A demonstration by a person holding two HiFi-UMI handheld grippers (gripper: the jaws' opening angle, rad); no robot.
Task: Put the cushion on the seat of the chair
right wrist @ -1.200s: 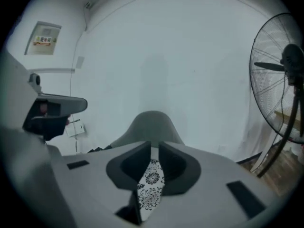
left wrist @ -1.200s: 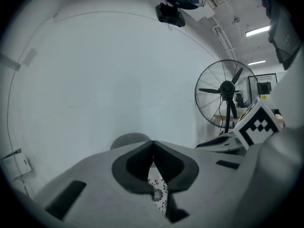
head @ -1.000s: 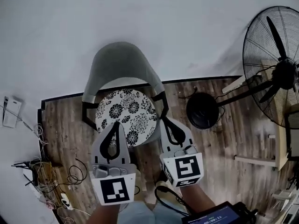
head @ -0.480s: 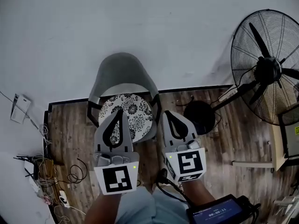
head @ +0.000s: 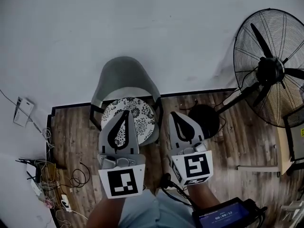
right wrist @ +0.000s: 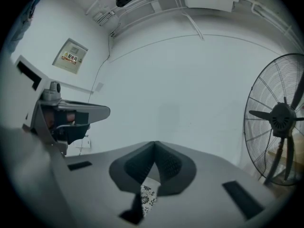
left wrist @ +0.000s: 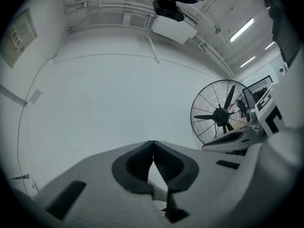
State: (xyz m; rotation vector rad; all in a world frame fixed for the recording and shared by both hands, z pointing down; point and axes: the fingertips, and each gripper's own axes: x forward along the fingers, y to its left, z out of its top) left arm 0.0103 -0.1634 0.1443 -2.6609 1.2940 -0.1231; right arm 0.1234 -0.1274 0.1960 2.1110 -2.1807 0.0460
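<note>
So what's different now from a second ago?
The left gripper and right gripper lifted up and back from the grey shell chair, both shut and empty. The round black-and-white flowered cushion stayed on the seat.

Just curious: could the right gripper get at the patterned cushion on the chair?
Probably yes: nothing lies between the right gripper and the cushion, though its jaws are shut.

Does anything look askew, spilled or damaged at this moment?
Nothing stands out. The floral cushion lies on the seat of the chair; the left claw and right claw are shut and empty. Only tangled cables clutter the floor at left.
</note>
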